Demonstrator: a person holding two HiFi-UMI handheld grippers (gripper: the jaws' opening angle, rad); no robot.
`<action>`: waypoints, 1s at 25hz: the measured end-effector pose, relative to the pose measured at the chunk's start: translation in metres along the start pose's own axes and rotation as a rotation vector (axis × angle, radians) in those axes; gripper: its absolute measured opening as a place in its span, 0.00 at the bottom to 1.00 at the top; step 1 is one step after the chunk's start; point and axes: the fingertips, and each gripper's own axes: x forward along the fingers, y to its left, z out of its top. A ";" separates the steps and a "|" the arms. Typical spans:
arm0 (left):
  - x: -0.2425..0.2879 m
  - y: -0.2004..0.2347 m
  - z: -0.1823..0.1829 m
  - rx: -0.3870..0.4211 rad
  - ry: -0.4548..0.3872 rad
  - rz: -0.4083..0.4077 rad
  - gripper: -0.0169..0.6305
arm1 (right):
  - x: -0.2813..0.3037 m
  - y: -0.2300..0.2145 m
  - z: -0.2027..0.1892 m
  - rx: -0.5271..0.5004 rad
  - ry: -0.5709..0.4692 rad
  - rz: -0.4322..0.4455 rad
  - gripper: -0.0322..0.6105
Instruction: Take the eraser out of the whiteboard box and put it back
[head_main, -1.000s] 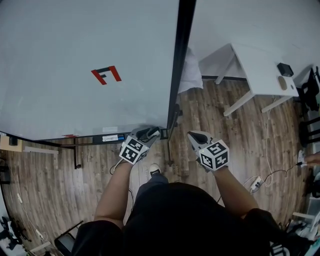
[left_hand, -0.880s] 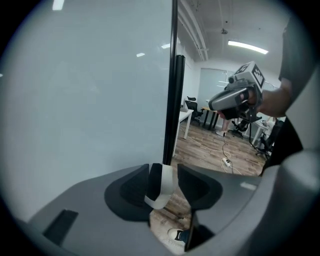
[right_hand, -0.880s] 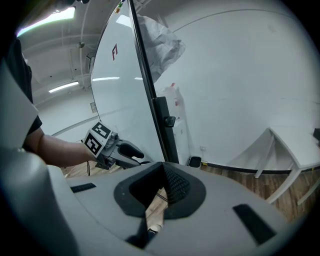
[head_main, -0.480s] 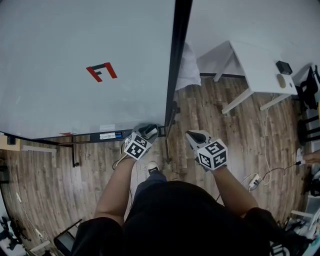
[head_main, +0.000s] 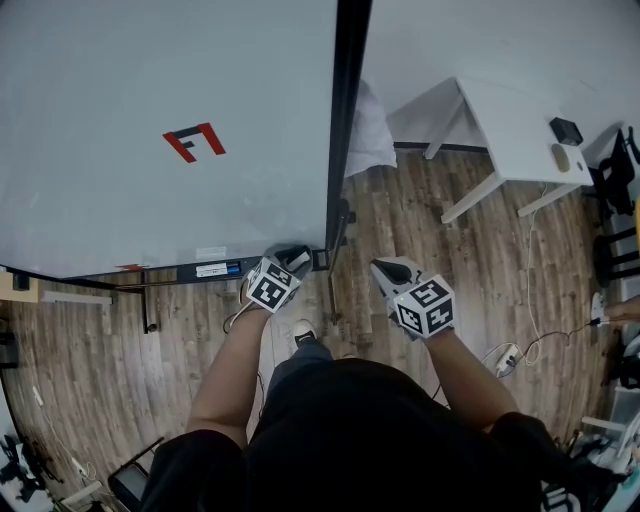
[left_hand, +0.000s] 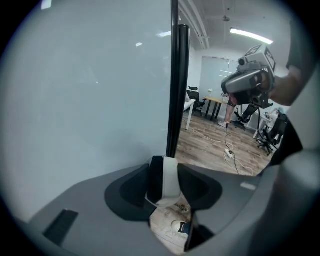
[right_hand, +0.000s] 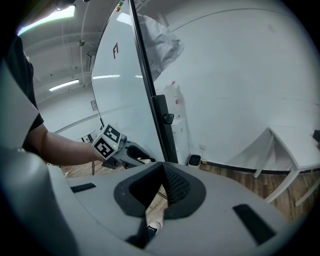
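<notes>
Steep downward look at a person standing before a large whiteboard (head_main: 150, 100), with a red letter-like mark (head_main: 195, 143) on it and a black upright post (head_main: 345, 120) along its right edge.

Left gripper (head_main: 292, 260) low at the board's bottom right corner, just beside the dark tray (head_main: 205, 272) running along the lower edge. Between its jaws, an eraser (left_hand: 165, 182), black on one side and white on the other, standing upright and pinched from both sides. Jaws just now drawn in closer onto it. Not clear from any view whether the eraser touches the tray or hangs just free of it.

Right gripper (head_main: 393, 272) further right, apart from the board, over wooden floor (head_main: 400, 210). Jaws pressed together at the tips, nothing between them.

Below the grippers, bare forearms (head_main: 230, 370), a dark shirt (head_main: 350, 430) and one shoe (head_main: 305, 338). Off to the right, a white table (head_main: 510, 130) against a white wall (head_main: 450, 40), with cables (head_main: 535, 350) trailing across the floor.
</notes>
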 end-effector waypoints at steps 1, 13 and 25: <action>0.000 0.000 -0.001 -0.003 0.000 -0.002 0.31 | -0.001 -0.001 0.000 0.000 0.001 -0.001 0.04; -0.002 0.002 0.008 -0.055 -0.031 0.002 0.27 | -0.005 -0.001 0.002 -0.009 0.000 -0.001 0.04; -0.003 0.000 0.005 -0.059 -0.035 0.032 0.26 | -0.005 0.003 0.002 -0.011 0.000 0.005 0.04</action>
